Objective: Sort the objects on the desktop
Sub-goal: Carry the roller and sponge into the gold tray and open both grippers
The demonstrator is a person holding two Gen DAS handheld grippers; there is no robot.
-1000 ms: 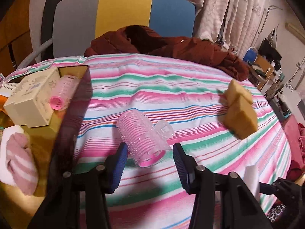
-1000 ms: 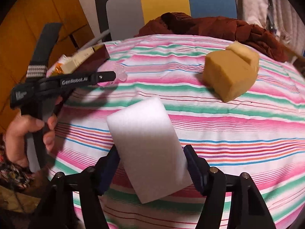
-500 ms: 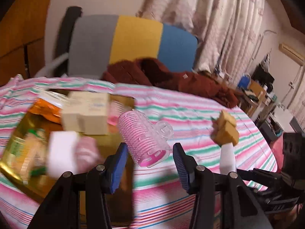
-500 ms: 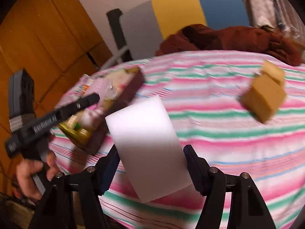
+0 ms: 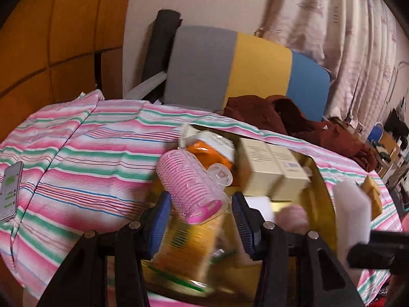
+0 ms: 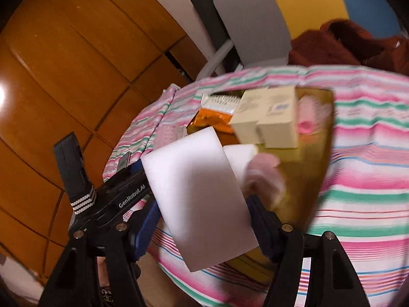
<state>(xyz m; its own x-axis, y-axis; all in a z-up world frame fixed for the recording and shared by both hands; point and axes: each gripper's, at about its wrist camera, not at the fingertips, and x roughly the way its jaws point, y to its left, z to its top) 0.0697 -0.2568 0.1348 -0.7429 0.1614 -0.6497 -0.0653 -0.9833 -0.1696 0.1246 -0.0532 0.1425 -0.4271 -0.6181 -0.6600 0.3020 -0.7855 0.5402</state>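
The left claw point(image 5: 200, 212) grips a curler point(image 5: 190, 184) and the right claw point(image 6: 202, 220) a sponge point(image 6: 199, 199), both above the half-filled tray point(image 6: 317, 168), so I'd judge two drops remain, plus the yellow sponge point(image 5: 372, 192) beyond.

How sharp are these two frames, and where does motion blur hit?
Left wrist view: pink hair roller in the left tongs is sharp; the gold tray contents below smear. Right wrist view: white sponge in the right tongs is crisp, while the striped tablecloth streaks and fisheye bends its edge.
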